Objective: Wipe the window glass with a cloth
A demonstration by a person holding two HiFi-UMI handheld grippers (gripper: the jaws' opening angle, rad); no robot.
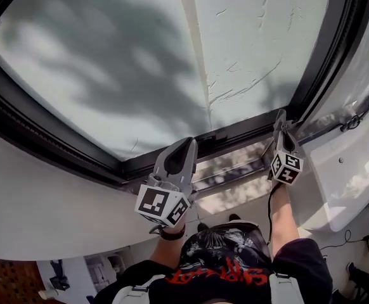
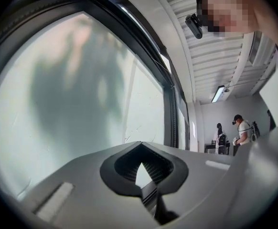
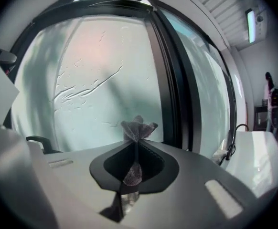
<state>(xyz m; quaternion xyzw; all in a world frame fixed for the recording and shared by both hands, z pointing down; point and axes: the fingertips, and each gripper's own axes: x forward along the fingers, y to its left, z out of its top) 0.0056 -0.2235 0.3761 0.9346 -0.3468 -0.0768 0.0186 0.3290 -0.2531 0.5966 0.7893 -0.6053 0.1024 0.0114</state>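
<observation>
The window glass (image 1: 127,62) fills the top of the head view inside a black frame (image 1: 235,135). My right gripper (image 1: 279,114) points up at the frame's lower right corner, close to the glass (image 3: 96,80). It is shut on a small grey cloth (image 3: 138,128), whose bunched end sticks out past the tips of the right gripper (image 3: 137,140). My left gripper (image 1: 187,143) is held just below the frame's bottom edge. The left gripper (image 2: 140,144) is shut with nothing between its jaws and faces the glass (image 2: 72,94).
A white sill wall (image 1: 45,201) runs under the frame. At the right a white panel (image 1: 349,163) with a black cable (image 1: 356,120) juts out beside the right gripper. Two people (image 2: 241,132) stand far back in the room.
</observation>
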